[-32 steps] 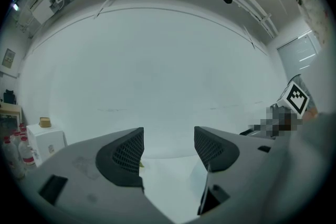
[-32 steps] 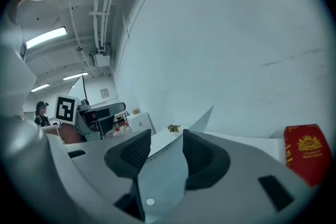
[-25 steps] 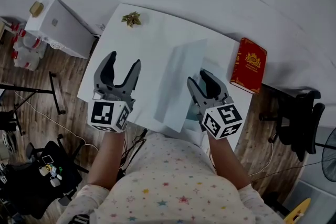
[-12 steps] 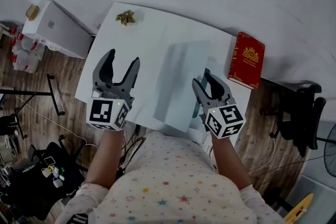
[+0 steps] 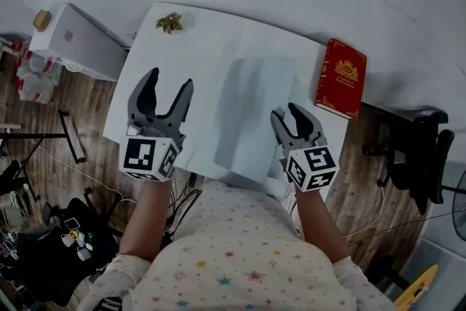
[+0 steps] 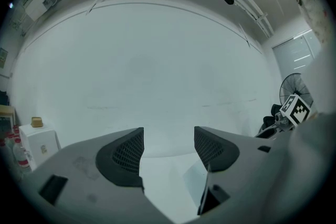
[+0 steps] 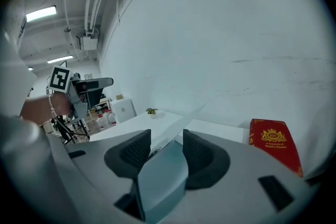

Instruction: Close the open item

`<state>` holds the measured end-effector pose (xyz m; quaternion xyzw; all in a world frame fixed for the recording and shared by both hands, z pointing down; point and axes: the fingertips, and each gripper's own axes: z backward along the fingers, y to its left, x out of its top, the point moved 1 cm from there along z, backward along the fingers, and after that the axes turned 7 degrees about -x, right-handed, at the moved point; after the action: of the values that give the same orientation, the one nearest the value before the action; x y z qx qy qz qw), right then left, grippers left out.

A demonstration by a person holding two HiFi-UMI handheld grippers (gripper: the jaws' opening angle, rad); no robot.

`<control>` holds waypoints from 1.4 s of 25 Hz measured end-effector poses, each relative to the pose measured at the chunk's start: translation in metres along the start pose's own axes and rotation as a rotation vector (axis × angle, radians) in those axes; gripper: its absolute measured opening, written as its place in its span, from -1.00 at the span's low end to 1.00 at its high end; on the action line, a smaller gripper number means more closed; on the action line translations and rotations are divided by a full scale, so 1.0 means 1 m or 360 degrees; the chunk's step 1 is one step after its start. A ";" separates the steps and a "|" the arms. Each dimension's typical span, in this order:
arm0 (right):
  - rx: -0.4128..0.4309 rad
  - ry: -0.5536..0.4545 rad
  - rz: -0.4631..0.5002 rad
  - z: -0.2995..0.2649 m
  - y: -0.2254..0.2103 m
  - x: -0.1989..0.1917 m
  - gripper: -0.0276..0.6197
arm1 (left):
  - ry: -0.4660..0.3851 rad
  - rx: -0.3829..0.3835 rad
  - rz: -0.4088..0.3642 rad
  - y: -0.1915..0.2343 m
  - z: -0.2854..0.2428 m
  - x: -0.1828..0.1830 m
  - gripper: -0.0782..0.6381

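Observation:
The open item is a thin pale blue-grey cover (image 5: 255,113) standing tilted over the white table (image 5: 211,40). My right gripper (image 5: 295,124) holds its right near edge. In the right gripper view the cover (image 7: 163,176) runs between the two jaws, and the right gripper (image 7: 167,141) is shut on it. My left gripper (image 5: 166,95) hovers over the table's left side, apart from the cover, its jaws spread with nothing between them. The left gripper view shows the left gripper (image 6: 168,147) open and the cover (image 6: 195,183) edge-on at lower right.
A red book (image 5: 341,78) lies at the table's right edge, also in the right gripper view as the red book (image 7: 274,141). A small dried plant (image 5: 169,22) sits at the far left corner. A white cabinet (image 5: 76,40) stands left of the table, a black chair (image 5: 419,156) to the right.
My right gripper has shifted a little right and toward the person with the cover's edge. The teal strip beneath the cover no longer shows. The left gripper has stayed put.

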<state>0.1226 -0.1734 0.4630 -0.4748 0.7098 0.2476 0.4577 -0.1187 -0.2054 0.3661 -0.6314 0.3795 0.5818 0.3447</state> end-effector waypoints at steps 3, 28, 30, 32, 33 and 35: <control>-0.0031 0.0020 0.0023 0.000 -0.004 -0.008 -0.31 | 0.0003 -0.0006 0.0000 -0.002 -0.001 -0.001 0.00; -0.0278 0.0225 0.0116 0.003 -0.046 -0.077 -0.12 | 0.0061 -0.0058 0.0014 -0.019 -0.010 -0.014 0.00; -0.0290 0.0245 0.0124 0.002 -0.048 -0.083 -0.11 | 0.0065 -0.0056 0.0015 -0.019 -0.010 -0.016 0.00; -0.0296 0.0264 0.0128 0.002 -0.050 -0.088 -0.11 | 0.0069 -0.0049 0.0013 -0.018 -0.009 -0.017 0.00; -0.0299 0.0273 0.0132 0.002 -0.050 -0.090 -0.11 | 0.0072 -0.0045 0.0012 -0.017 -0.008 -0.019 0.00; -0.0303 0.0289 0.0139 0.001 -0.051 -0.095 -0.11 | 0.0080 -0.0041 0.0012 -0.016 -0.008 -0.021 0.00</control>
<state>0.1814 -0.1517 0.5503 -0.5051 0.7416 0.2896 0.3331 -0.1016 -0.2036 0.3876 -0.6488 0.3830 0.5717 0.3248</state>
